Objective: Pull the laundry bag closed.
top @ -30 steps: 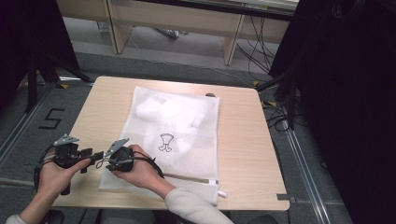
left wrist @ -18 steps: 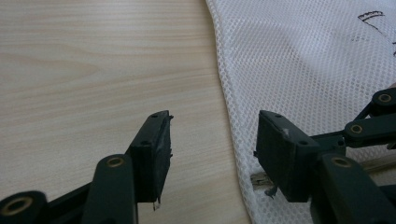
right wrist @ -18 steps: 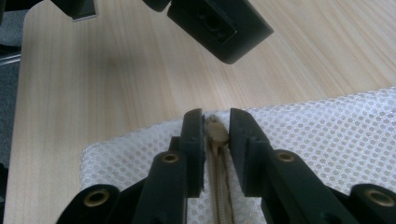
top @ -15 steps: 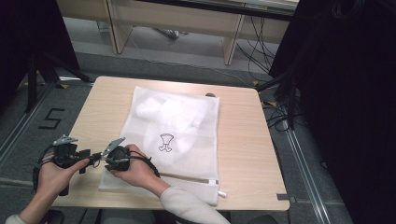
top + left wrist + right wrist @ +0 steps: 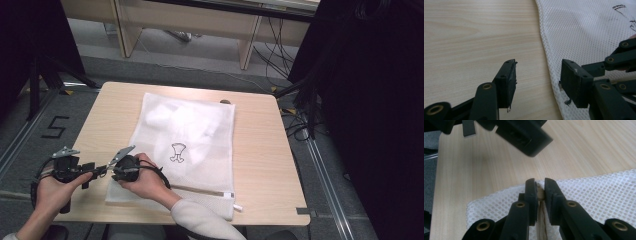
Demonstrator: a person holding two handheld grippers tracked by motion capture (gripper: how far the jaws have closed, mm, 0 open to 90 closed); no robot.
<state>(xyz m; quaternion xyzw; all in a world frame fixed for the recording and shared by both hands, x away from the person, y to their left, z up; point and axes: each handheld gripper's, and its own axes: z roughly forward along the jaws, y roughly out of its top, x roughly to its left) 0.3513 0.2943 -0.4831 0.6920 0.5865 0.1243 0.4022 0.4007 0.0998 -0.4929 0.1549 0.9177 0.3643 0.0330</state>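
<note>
Both hands rest at the table's seven o'clock corner; right gripper has just closed on the bag's zipper, left gripper gapes empty.

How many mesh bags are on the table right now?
1. A white mesh laundry bag lies flat across the middle of the table, its zipper edge toward the person. The right tool pinches that zipper at the bag's near left corner. Nothing suggests another underneath.

One white mesh laundry bag lying on one wooden desk, one zipper running along it, two grippers working, left gripper, right gripper.
</note>
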